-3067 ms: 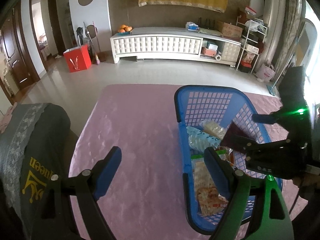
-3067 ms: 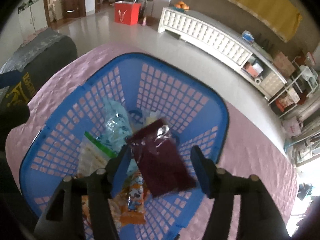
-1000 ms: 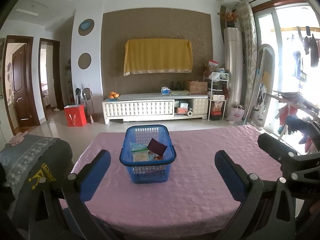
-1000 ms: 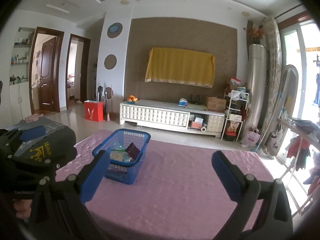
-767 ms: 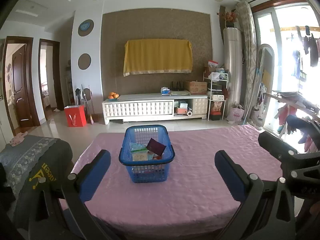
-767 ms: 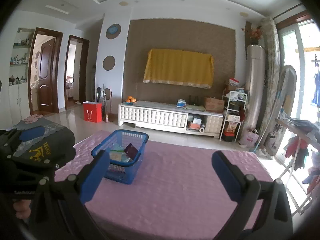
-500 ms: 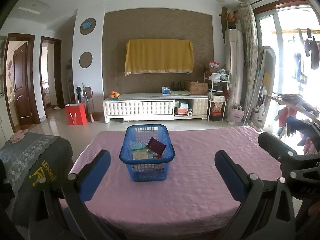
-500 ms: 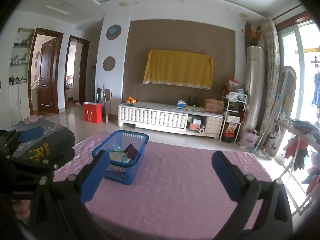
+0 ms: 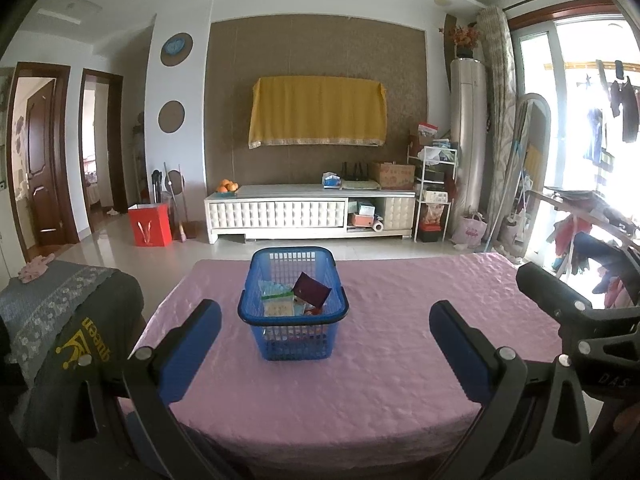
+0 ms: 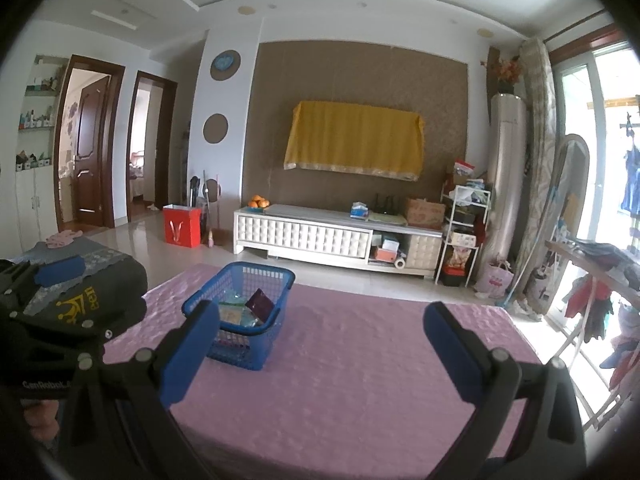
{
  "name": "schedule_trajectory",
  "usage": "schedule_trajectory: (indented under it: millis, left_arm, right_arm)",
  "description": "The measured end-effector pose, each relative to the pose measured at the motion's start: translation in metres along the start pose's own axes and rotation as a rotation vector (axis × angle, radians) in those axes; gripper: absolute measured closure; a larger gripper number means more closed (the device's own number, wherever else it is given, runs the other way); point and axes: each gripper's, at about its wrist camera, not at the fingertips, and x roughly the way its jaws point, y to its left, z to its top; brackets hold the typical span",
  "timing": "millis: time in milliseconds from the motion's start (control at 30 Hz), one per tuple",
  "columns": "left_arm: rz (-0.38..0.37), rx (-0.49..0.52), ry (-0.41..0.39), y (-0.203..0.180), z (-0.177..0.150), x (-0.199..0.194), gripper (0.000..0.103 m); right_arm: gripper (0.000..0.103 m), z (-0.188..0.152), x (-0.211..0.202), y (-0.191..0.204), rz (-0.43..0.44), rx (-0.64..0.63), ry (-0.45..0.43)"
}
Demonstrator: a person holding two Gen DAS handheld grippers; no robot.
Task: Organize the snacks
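Observation:
A blue plastic basket [image 9: 256, 326] stands on the pink-covered table [image 9: 392, 368], left of its middle. It holds several snack packets, with a dark maroon packet [image 9: 312, 289] leaning on top. The basket also shows in the right wrist view [image 10: 276, 300]. My left gripper [image 9: 325, 346] is open and empty, held back near the table's front edge, well short of the basket. My right gripper [image 10: 322, 350] is open and empty, to the right of the basket and also held back.
A dark grey chair back with yellow lettering [image 9: 76, 332] stands at the table's left side. Beyond the table are tiled floor, a white TV cabinet [image 9: 308, 210] and a red bag [image 9: 150, 225]. A clothes rack [image 10: 600, 280] stands at the right.
About three seconds ago the right gripper let the maroon packet go over the basket. Both grippers have since drawn far back from it. In the last second almost nothing has moved.

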Motion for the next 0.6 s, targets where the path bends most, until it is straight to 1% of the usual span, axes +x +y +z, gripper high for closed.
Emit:
schedule_trajectory:
  millis: [367,600]
  left_arm:
    - [0.02,0.008,-0.003,-0.0003,-0.0056,-0.001,0.0]
    - [0.01,0.002,0.011,0.0015,-0.007,-0.0004,0.0]
  right_arm:
    - [0.0,-0.0009,-0.0011,0.0011,-0.001,-0.01,0.015]
    - [0.0,-0.0002,-0.0002,0.0022,0.0,-0.012,0.022]
